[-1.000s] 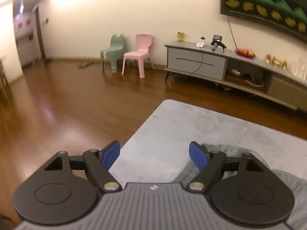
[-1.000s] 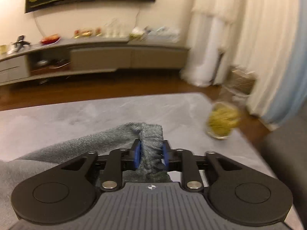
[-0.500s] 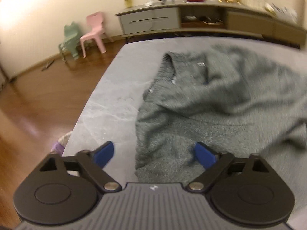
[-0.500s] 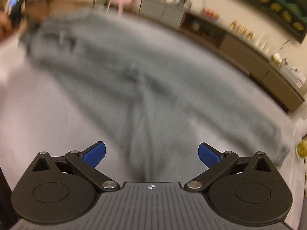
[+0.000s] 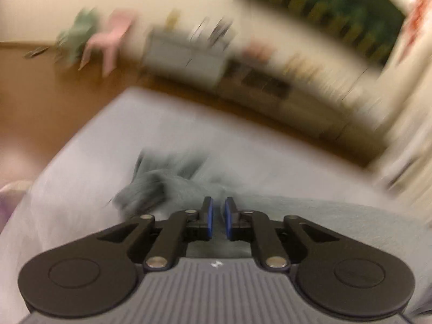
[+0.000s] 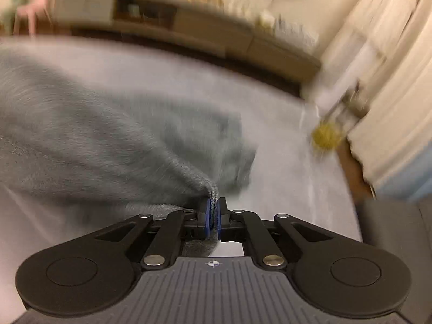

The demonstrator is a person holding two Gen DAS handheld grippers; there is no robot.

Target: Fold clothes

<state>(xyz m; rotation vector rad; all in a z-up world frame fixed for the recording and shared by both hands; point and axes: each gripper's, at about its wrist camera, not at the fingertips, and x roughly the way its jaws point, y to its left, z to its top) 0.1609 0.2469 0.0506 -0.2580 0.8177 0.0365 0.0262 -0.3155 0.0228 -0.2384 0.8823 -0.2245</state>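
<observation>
A: How will the sweater [image 6: 89,140] handle?
B: Soft, limp knit, likely light; best pinched at an edge or corner. It lies on the grey tabletop [image 6: 283,162].
A: And the tongs?
B: Right tongs [image 6: 215,217] are clamped on a fold of it. Left tongs [image 5: 218,217] are nearly together above the cloth; whether they hold any, I cannot tell.

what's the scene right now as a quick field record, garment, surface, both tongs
garment: grey knit sweater, partly lifted, blurred by motion
surface: pale grey table
right tongs: shut on a sweater edge pinched between the blue pads
left tongs: nearly closed, narrow gap; a grip on cloth cannot be confirmed
background: long sideboard, yellow object at the table's right edge
</observation>
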